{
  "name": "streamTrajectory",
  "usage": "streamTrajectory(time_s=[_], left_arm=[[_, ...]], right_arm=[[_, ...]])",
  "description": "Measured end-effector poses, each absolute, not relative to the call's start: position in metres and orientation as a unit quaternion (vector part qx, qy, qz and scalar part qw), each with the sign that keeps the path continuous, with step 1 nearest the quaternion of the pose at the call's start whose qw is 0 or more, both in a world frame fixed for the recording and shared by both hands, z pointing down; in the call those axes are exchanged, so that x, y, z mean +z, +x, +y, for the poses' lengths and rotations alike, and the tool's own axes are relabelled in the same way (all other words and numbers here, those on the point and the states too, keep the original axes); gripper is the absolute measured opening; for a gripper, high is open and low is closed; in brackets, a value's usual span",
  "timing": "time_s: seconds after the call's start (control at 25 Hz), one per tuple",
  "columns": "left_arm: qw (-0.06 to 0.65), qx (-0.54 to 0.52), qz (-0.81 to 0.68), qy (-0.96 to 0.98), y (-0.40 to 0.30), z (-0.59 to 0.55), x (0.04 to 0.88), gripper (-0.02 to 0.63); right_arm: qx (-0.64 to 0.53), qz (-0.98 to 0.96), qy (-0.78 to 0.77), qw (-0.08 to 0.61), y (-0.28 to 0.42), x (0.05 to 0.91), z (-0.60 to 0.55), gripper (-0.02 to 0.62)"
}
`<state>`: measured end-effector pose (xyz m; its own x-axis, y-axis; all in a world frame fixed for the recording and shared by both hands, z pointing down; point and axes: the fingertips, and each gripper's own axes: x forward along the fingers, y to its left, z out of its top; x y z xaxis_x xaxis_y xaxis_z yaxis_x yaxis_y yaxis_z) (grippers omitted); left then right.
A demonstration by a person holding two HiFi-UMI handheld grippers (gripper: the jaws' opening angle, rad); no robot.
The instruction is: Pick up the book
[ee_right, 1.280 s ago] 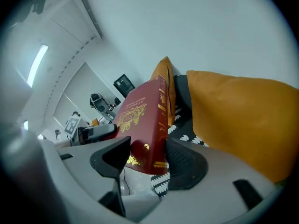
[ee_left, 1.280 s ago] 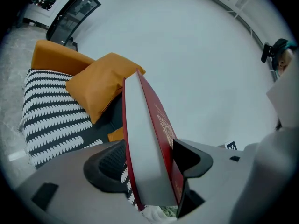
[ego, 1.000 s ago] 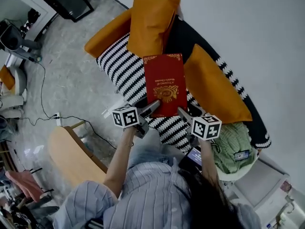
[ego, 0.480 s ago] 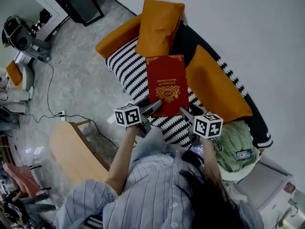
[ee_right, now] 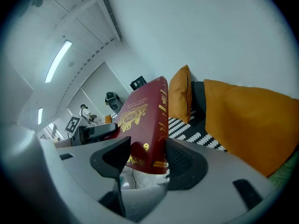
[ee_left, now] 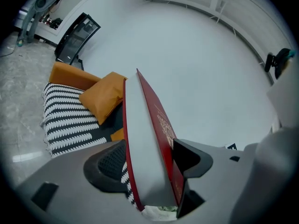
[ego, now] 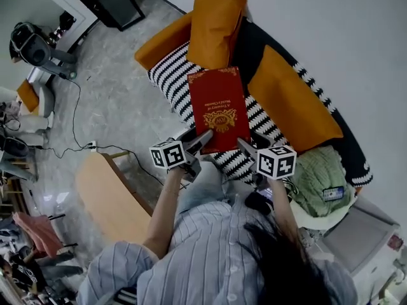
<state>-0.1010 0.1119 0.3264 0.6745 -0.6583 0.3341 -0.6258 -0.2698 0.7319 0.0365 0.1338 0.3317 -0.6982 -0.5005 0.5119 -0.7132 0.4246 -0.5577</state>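
Over striped sofa (ego: 168, 78): left gripper (ego: 206, 136), right gripper (ego: 244, 145) both pinching red book (ego: 216, 103); gold title unreadable.

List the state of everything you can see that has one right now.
book: closed, cover up, clamped at its near edge by both grippers.
left gripper: shut on the book's near left corner.
right gripper: shut on the book's near right corner.
orange cushions: resting on the sofa, untouched.
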Motion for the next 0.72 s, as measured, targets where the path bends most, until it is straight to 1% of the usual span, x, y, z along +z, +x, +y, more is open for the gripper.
streamTrajectory(time_s=[0.24, 0.72], left_arm=[[0.452, -0.019, -0.411, 0.792, -0.108, 0.128, 0.326, 0.324], [0.455, -0.025, -0.420, 0.785, -0.150, 0.157, 0.329, 0.324]], right_arm=[[0.395, -0.834, 0.360, 0.138, 0.029, 0.333, 0.149, 0.247], [0.396, -0.837, 0.351, 0.142, -0.013, 0.337, 0.175, 0.247]])
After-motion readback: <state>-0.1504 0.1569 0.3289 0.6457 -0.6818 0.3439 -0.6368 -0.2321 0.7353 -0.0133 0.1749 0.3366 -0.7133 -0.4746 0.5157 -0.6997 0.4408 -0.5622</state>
